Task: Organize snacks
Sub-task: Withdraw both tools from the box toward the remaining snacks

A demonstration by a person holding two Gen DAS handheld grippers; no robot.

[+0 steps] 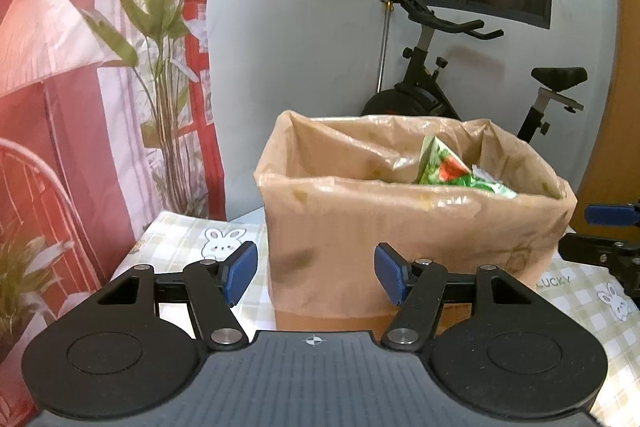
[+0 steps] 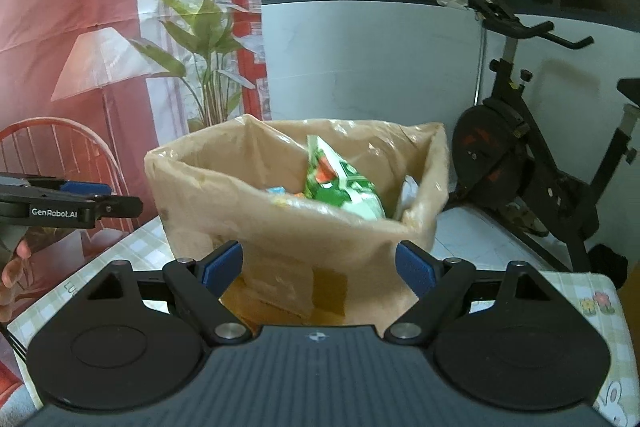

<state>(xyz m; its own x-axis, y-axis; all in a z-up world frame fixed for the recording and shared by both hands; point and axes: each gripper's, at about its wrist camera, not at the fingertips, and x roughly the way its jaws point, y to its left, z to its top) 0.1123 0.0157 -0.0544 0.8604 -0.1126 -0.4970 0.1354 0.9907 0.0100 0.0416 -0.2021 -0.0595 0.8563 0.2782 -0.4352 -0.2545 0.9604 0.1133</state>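
My jaws: both pairs spread, empty.
Snack packet (image 2: 344, 187): centre frame, in lined box (image 1: 400, 227); light, crinkly, slippery; I'd pinch its upper edge.

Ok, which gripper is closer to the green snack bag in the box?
Right, probably. The green snack bag leans in the lined box's right half; the right gripper faces that side, the left gripper the emptier left. Both open.

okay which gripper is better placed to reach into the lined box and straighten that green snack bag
Probably the right gripper. The green snack bag leans toward the box's right side, almost straight ahead of it; for the left gripper it sits off to the right. Both are open and empty.
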